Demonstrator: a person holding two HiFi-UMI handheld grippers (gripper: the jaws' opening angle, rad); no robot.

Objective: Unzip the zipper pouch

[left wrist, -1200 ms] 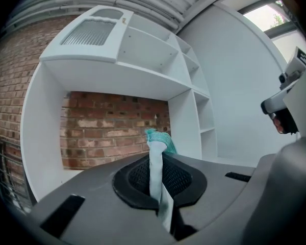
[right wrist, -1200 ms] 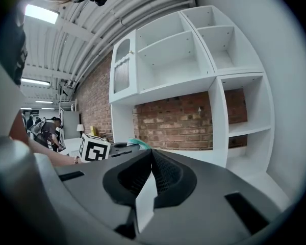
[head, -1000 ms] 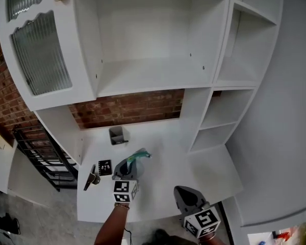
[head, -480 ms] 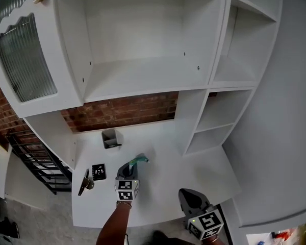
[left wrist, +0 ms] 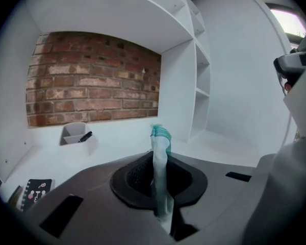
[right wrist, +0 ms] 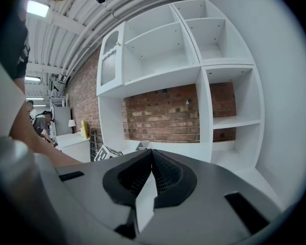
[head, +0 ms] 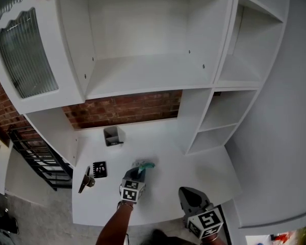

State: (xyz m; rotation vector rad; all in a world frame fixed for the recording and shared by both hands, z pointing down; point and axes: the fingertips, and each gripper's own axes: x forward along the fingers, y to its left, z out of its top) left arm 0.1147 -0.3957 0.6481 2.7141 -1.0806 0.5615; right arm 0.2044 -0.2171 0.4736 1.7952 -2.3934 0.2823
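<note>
The zipper pouch, white with a teal end, is clamped in my left gripper low over the white desk. In the left gripper view the pouch stands edge-on between the shut jaws, its teal end sticking out past them. Whether the pouch touches the desk I cannot tell. My right gripper hangs at the desk's front edge, to the right of the pouch and apart from it. In the right gripper view its jaws are shut with nothing between them.
A small white pen holder stands at the back of the desk under the brick wall. A black card and a dark clip-like object lie at the left. Open cubbies rise at the right, shelves above.
My left gripper has sunk toward the desk with the pouch in it, and the pouch now lies lower and flatter. The right gripper has hardly moved.
</note>
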